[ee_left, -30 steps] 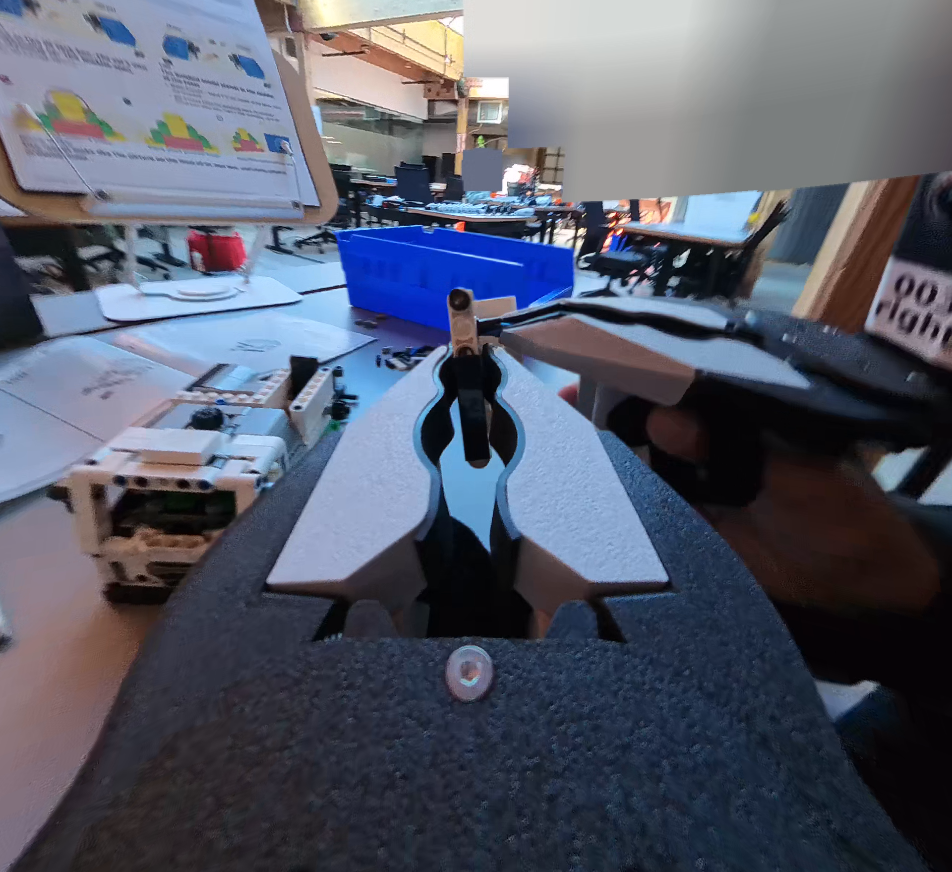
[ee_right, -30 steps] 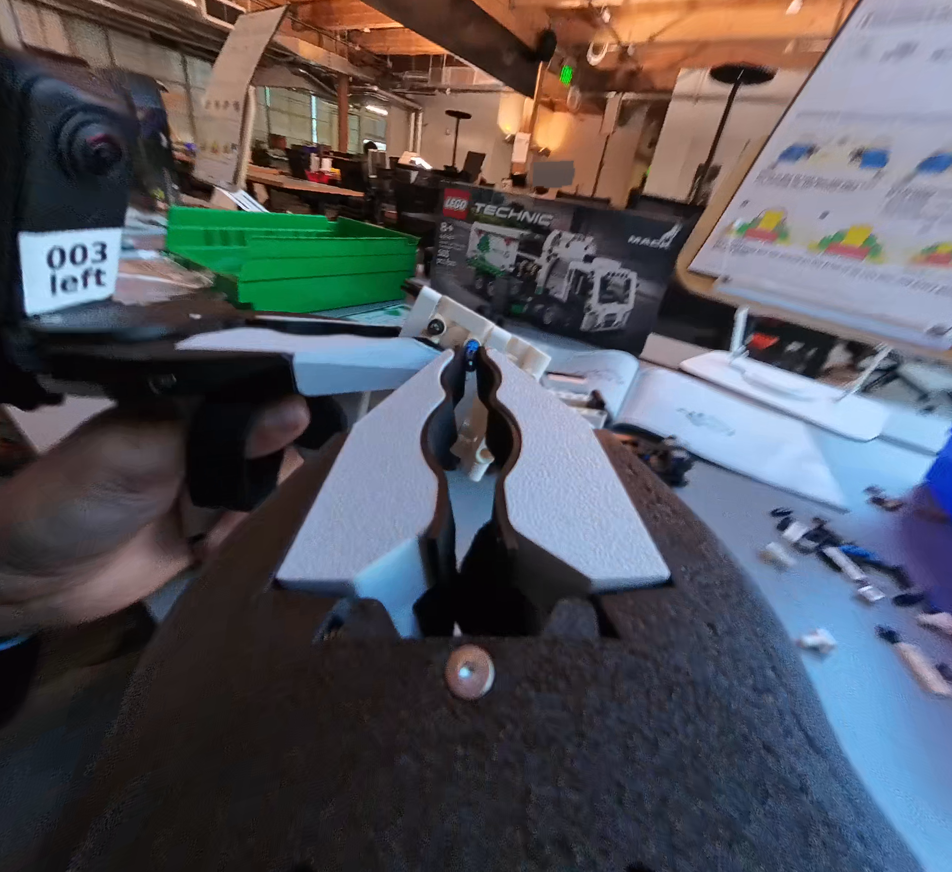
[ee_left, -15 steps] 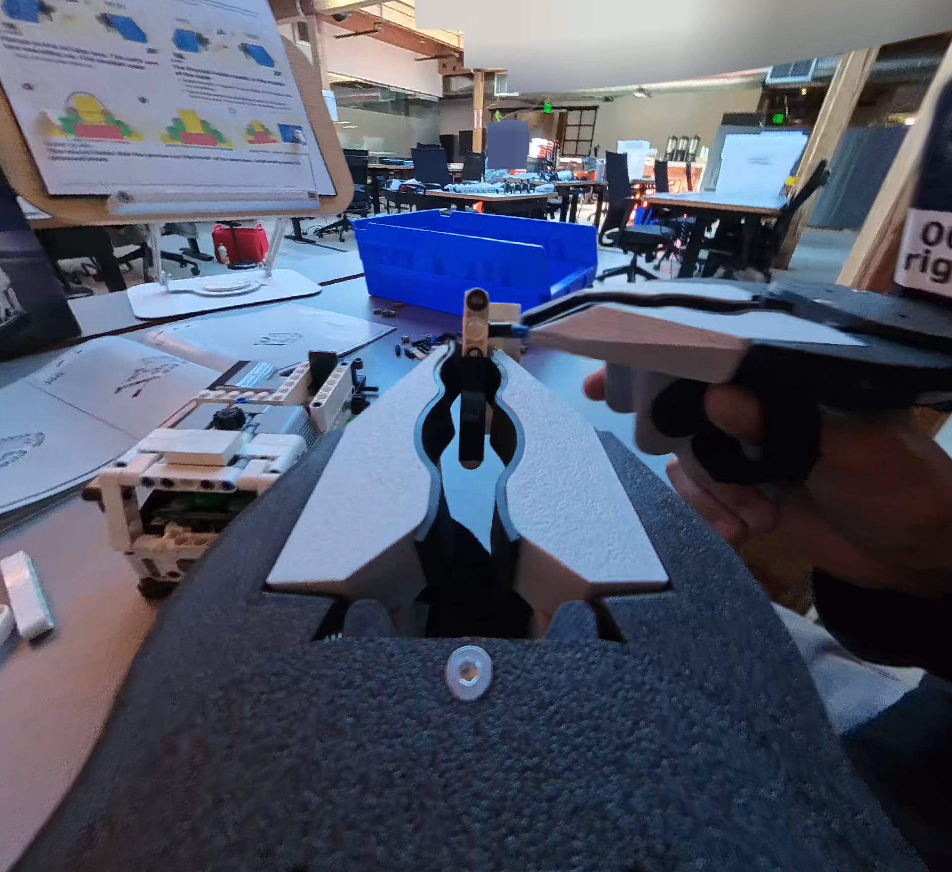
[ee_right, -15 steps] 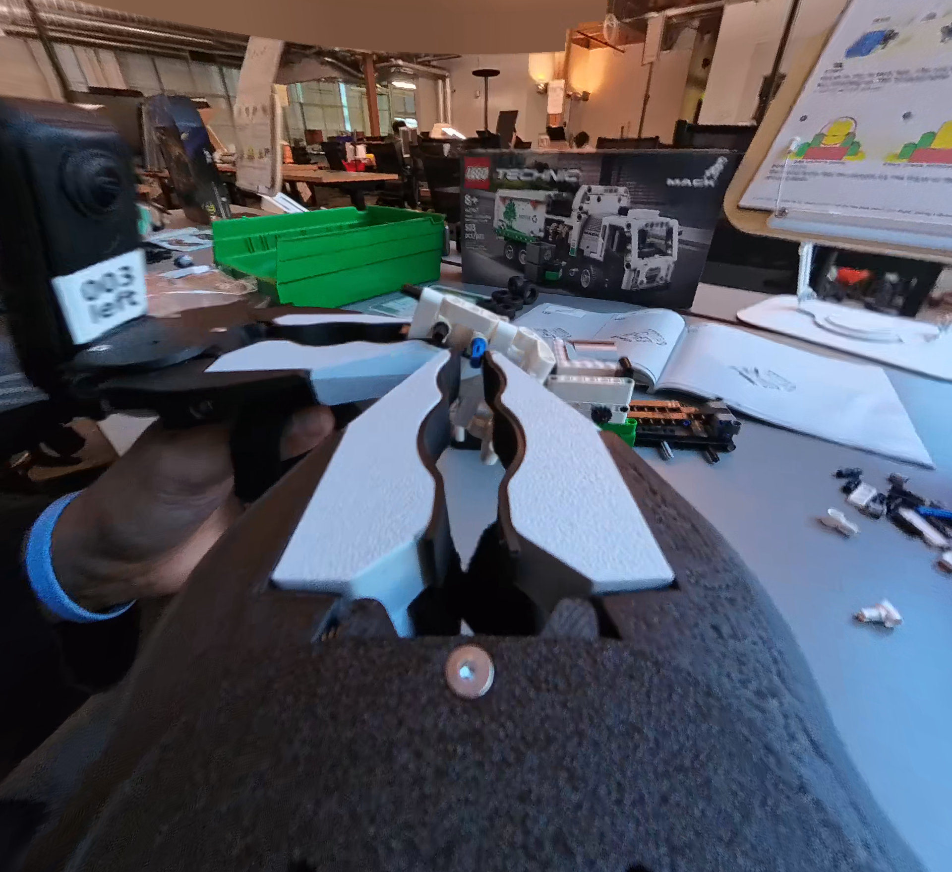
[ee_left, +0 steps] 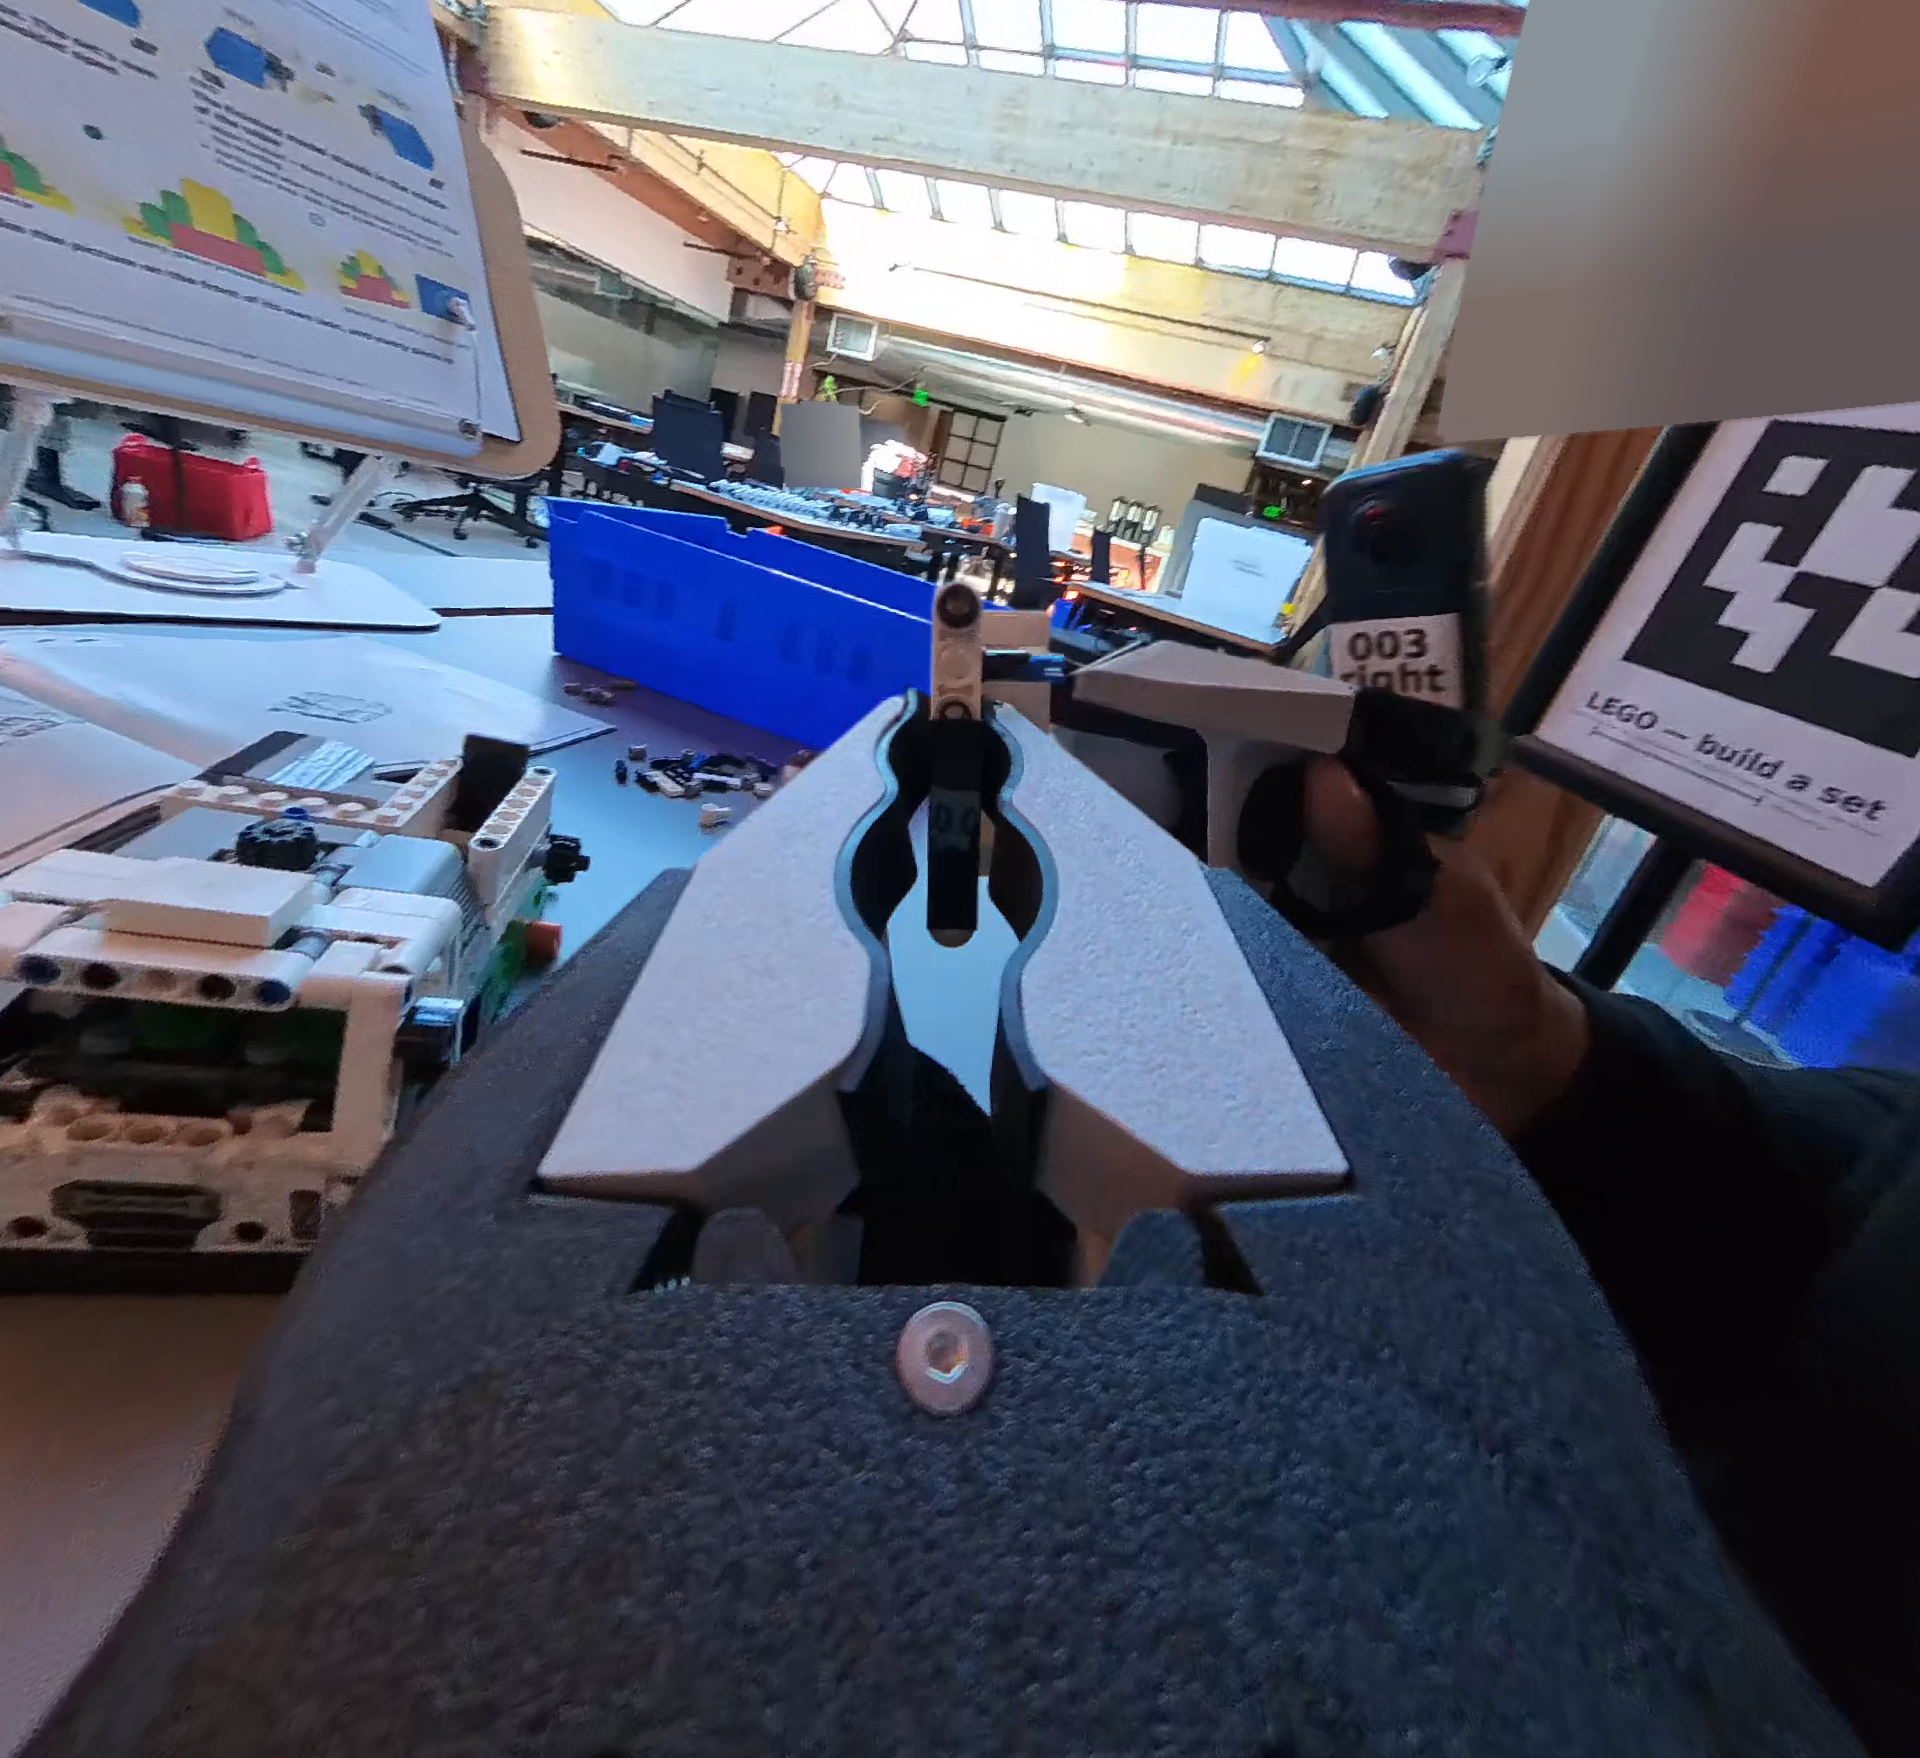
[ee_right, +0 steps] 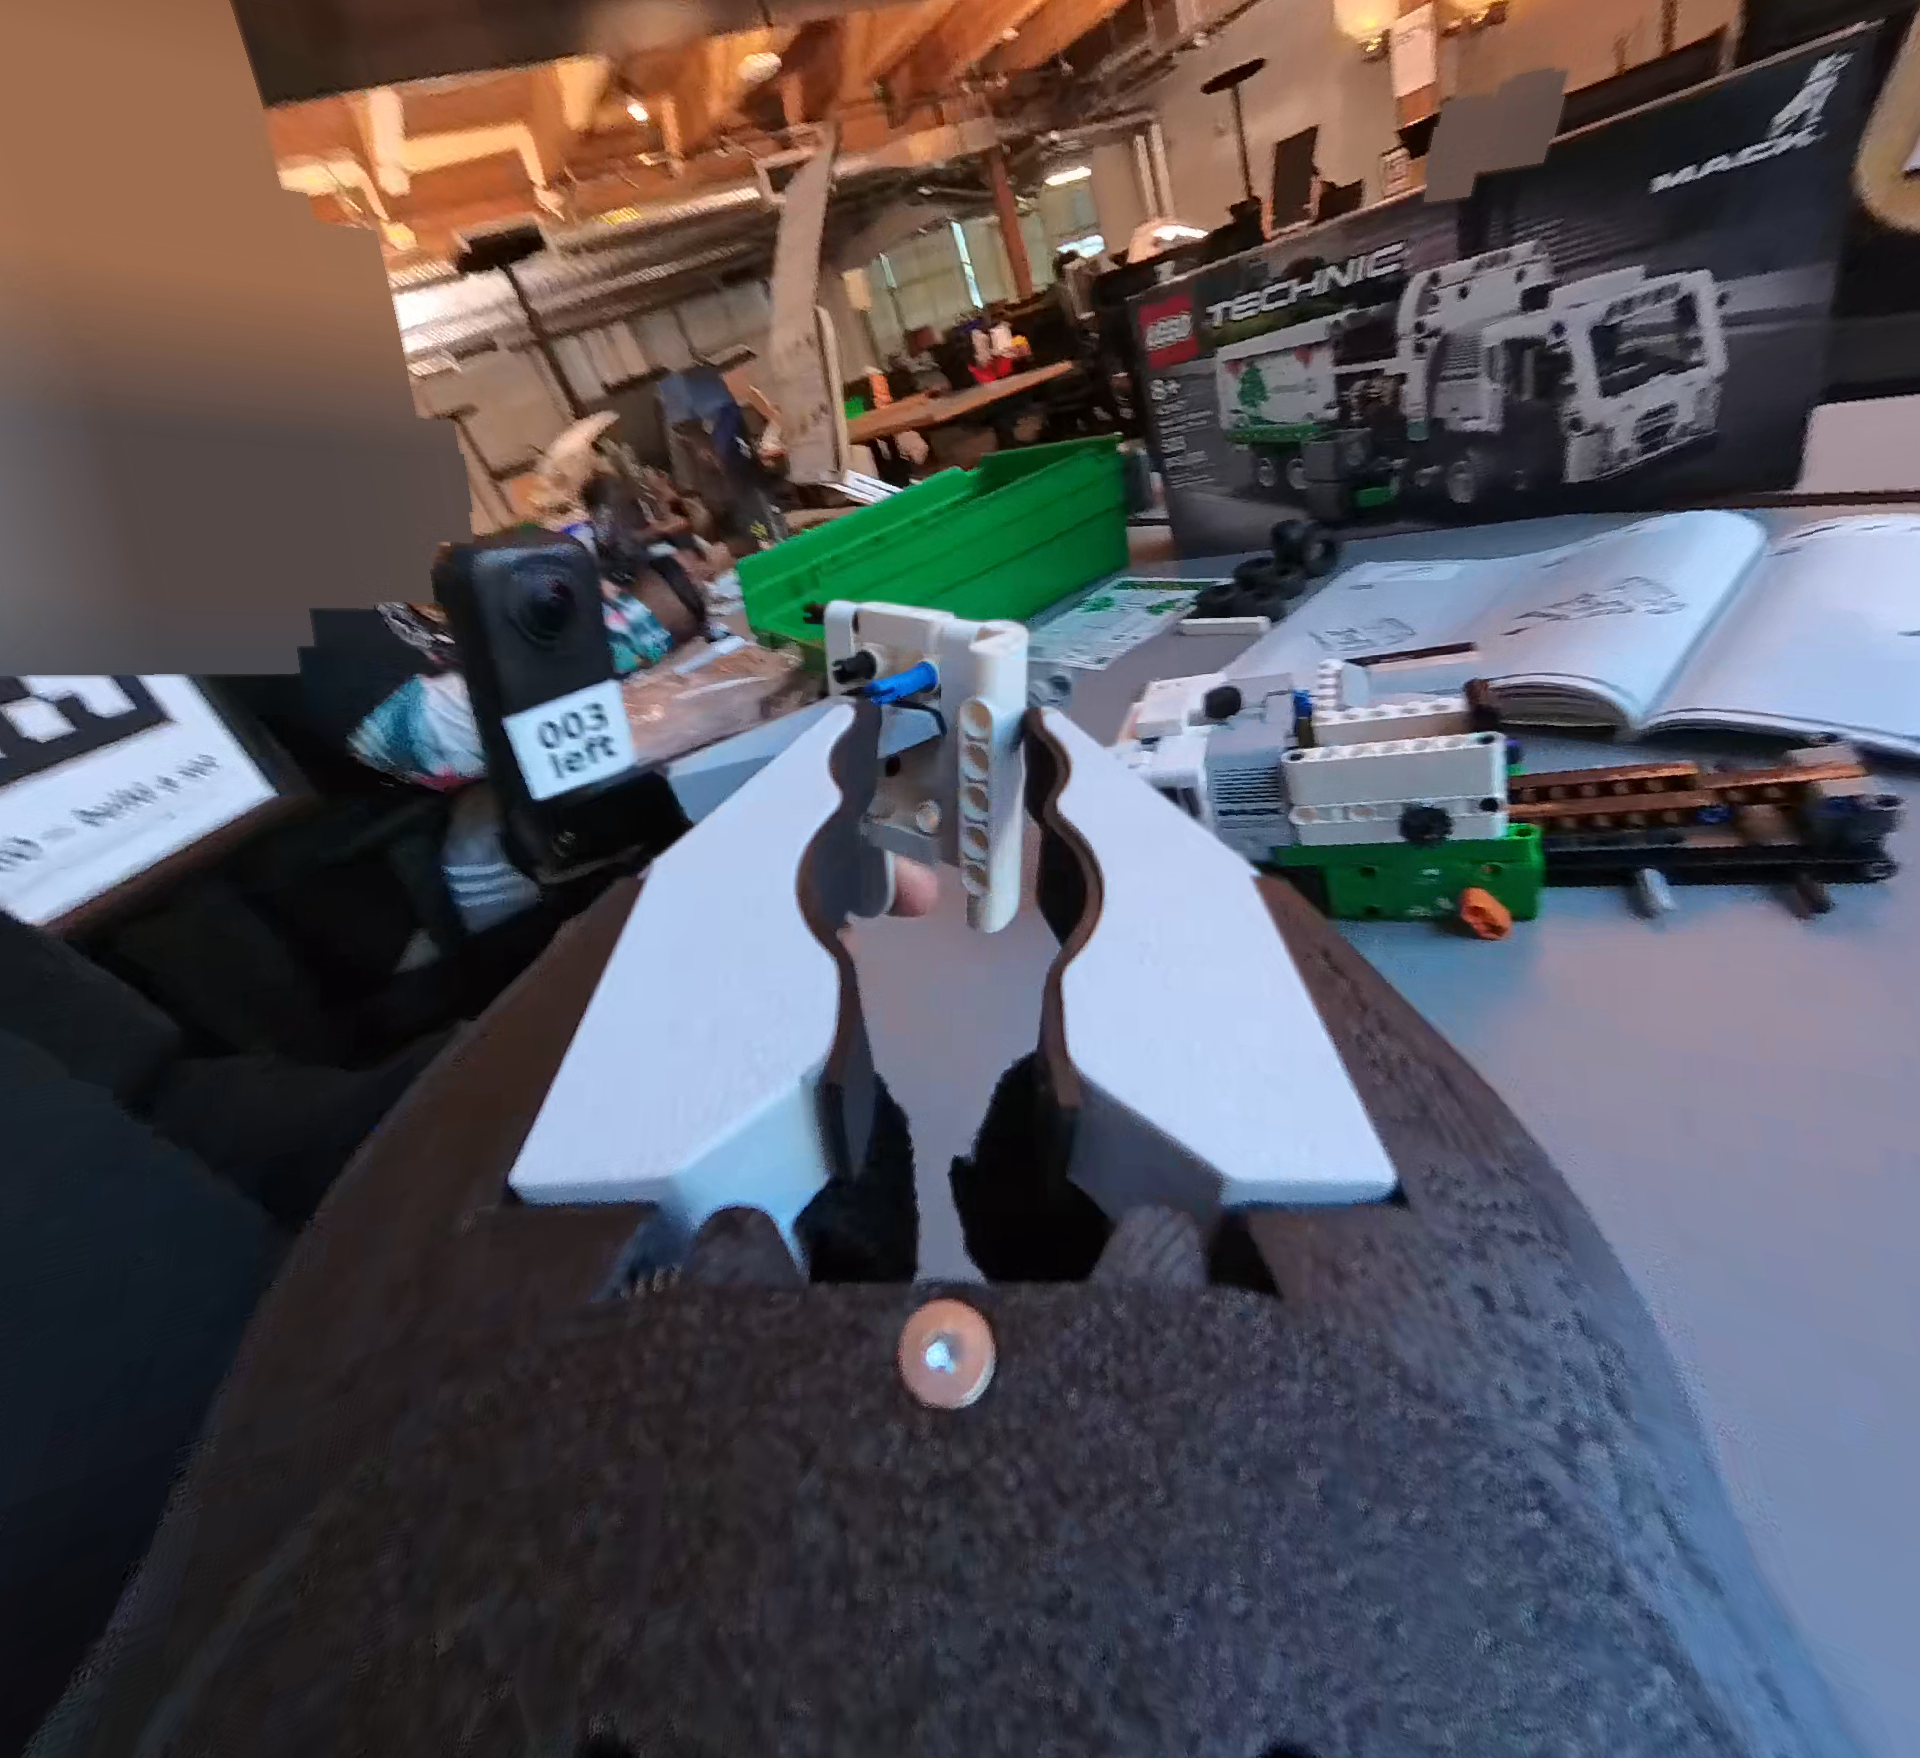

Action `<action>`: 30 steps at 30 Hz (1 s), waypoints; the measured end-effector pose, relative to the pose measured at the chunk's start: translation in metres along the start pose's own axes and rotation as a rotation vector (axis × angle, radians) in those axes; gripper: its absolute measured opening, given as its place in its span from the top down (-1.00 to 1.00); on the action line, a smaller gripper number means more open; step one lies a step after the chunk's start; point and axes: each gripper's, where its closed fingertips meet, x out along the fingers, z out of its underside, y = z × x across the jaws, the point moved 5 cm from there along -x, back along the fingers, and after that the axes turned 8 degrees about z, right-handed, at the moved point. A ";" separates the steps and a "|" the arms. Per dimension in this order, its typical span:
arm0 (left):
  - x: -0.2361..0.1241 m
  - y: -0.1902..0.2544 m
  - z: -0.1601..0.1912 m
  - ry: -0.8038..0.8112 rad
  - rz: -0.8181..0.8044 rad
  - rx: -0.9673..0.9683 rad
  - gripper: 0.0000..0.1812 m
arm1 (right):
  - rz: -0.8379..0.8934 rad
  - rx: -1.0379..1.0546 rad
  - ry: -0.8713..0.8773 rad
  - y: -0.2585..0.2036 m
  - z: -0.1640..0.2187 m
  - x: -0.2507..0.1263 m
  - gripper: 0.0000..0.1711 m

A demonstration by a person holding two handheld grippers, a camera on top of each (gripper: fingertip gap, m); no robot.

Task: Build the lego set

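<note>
My left gripper [ee_left: 954, 709] is shut on a small white beam sub-assembly [ee_left: 954, 659] and holds it upright above the table. In the right wrist view the same sub-assembly [ee_right: 982, 732] stands between the spread fingers of my right gripper [ee_right: 940, 721], which is open. A blue pin [ee_right: 899, 682] sticks out of the sub-assembly's side; it also shows in the left wrist view [ee_left: 1023, 666], pointing at the right gripper [ee_left: 1174, 700]. The partly built white and green truck [ee_left: 260, 929] sits on the table to the left of my left gripper, and also shows in the right wrist view [ee_right: 1382, 773].
A blue bin [ee_left: 748, 628] and loose small pieces [ee_left: 696, 773] lie behind the left gripper. An instruction sheet on a stand [ee_left: 229, 98] is at the far left. A green bin [ee_right: 935, 534], the set's box [ee_right: 1455, 358], black tyres [ee_right: 1278, 565] and an open manual [ee_right: 1662, 607] lie beyond. Only a small space, under 4 cm, lies between the two pairs of fingers.
My right gripper was shut on the blue pin against the sub-assembly; its jaws have now opened and the pin stays in the sub-assembly. Both grippers tilted and shifted slightly.
</note>
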 end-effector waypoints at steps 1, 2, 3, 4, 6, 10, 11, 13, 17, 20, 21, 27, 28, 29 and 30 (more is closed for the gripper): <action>0.000 0.001 0.000 0.006 0.018 -0.008 0.94 | -0.027 0.033 0.007 0.000 0.000 0.000 0.67; 0.000 0.002 0.000 0.006 0.033 -0.009 0.94 | -0.050 0.055 0.011 0.000 0.000 -0.001 0.68; 0.001 0.003 0.000 0.003 0.036 0.003 0.93 | -0.062 0.065 0.016 0.000 0.000 -0.001 0.68; 0.001 0.004 0.000 -0.002 0.029 0.029 0.93 | -0.062 0.053 0.021 0.000 0.000 -0.002 0.67; 0.001 0.007 0.001 -0.015 0.007 0.082 0.93 | -0.044 0.018 0.028 -0.001 0.001 -0.003 0.68; 0.003 0.009 0.002 -0.028 -0.006 0.098 0.93 | -0.043 0.039 0.031 -0.001 0.002 -0.005 0.68; 0.003 0.008 0.003 -0.032 -0.006 0.072 0.93 | -0.044 0.046 0.028 0.000 0.002 -0.005 0.68; 0.005 0.004 0.003 -0.012 -0.019 -0.035 0.94 | -0.052 0.025 0.024 0.002 0.000 -0.007 0.64; 0.008 0.001 0.010 0.039 -0.036 -0.242 0.93 | -0.003 -0.078 -0.109 0.012 0.004 -0.007 0.76; 0.010 0.000 0.013 0.060 -0.076 -0.285 0.93 | 0.052 -0.176 -0.193 0.017 0.003 -0.006 0.85; 0.011 -0.001 0.014 0.050 -0.090 -0.280 0.93 | 0.067 -0.199 -0.236 0.019 0.002 -0.004 0.86; 0.011 0.005 0.022 -0.137 -0.082 -0.215 0.48 | 0.151 -0.266 -0.802 0.078 -0.015 0.010 0.92; 0.008 0.007 0.022 -0.160 -0.100 -0.182 0.48 | 0.162 -0.257 -0.965 0.090 -0.010 0.009 0.91; 0.004 0.009 0.021 -0.178 -0.119 -0.141 0.48 | 0.145 -0.256 -1.120 0.099 -0.002 0.007 0.91; 0.000 0.010 0.020 -0.197 -0.139 -0.093 0.48 | 0.156 -0.277 -1.219 0.108 0.004 0.007 0.91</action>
